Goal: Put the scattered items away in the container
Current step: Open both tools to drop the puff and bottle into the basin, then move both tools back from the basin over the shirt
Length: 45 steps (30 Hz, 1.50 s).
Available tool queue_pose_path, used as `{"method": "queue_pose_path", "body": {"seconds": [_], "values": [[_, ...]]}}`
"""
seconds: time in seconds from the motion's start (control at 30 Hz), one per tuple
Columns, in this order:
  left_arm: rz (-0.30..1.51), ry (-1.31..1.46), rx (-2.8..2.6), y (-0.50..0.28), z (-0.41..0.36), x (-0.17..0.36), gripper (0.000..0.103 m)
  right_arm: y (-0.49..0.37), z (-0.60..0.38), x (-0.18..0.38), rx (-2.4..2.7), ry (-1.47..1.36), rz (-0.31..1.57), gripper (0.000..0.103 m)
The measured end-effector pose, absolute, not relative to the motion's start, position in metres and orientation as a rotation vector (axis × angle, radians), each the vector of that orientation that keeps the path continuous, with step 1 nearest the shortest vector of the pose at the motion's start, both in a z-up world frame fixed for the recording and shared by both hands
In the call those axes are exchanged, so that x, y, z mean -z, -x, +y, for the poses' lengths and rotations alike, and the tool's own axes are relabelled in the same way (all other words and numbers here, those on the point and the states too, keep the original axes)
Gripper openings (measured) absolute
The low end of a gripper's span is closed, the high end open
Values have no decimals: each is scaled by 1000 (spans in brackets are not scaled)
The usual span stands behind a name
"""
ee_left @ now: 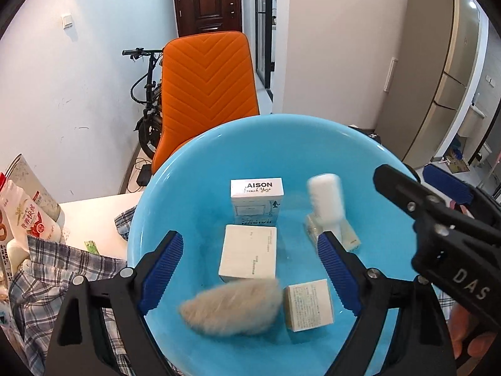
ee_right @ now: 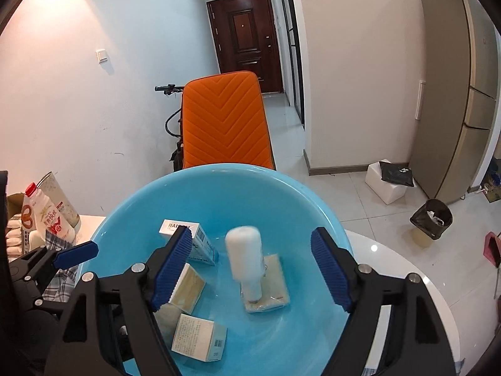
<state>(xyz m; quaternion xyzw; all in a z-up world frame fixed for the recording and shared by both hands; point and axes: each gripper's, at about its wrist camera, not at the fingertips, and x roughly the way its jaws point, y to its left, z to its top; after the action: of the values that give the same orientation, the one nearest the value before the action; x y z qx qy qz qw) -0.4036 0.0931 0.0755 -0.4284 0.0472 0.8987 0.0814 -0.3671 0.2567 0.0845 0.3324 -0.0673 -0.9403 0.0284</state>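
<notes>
A: How will the fluffy pad point(ee_left: 231, 308) handle?

B: Likely light and soft; best pinched across its middle. It lies blurred in the blue basin point(ee_left: 194, 169), below the left gripper point(ee_left: 250, 269), whose jaws stand apart, empty.

A: The white bottle point(ee_right: 245, 258)?

B: Probably slippery; it is beneath the right gripper point(ee_right: 250, 271), also released.

A lived-in home. A front door point(ee_right: 247, 42) ends the hallway, with a fridge point(ee_right: 463, 94), an orange chair point(ee_right: 224, 125) and a parked bicycle point(ee_left: 147, 100). A bin point(ee_right: 432, 219) stands on the tiled floor.
</notes>
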Motion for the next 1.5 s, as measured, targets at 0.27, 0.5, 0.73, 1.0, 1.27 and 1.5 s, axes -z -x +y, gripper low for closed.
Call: {"method": "queue_pose_path", "body": {"seconds": [0.27,0.5,0.73,1.0,1.27,1.5], "values": [[174,1281,-2677,402,96,-72,90,370,252,-81,2901,-1056,-198,78],[181,1277,-2683,402,97,-72,90,369,251,-84,2906,-1051,-186,83],[199,1277,-2671,400,100,-73,90,370,252,-81,2892,-1084,-187,87],[222,1289,-2667,400,105,-71,90,368,245,-81,2913,-1084,-114,99],[186,1285,-2664,400,102,-73,90,366,248,-83,2906,-1090,-129,99],[74,1345,-2543,391,100,-65,90,357,248,-86,2875,-1113,-177,99]]}}
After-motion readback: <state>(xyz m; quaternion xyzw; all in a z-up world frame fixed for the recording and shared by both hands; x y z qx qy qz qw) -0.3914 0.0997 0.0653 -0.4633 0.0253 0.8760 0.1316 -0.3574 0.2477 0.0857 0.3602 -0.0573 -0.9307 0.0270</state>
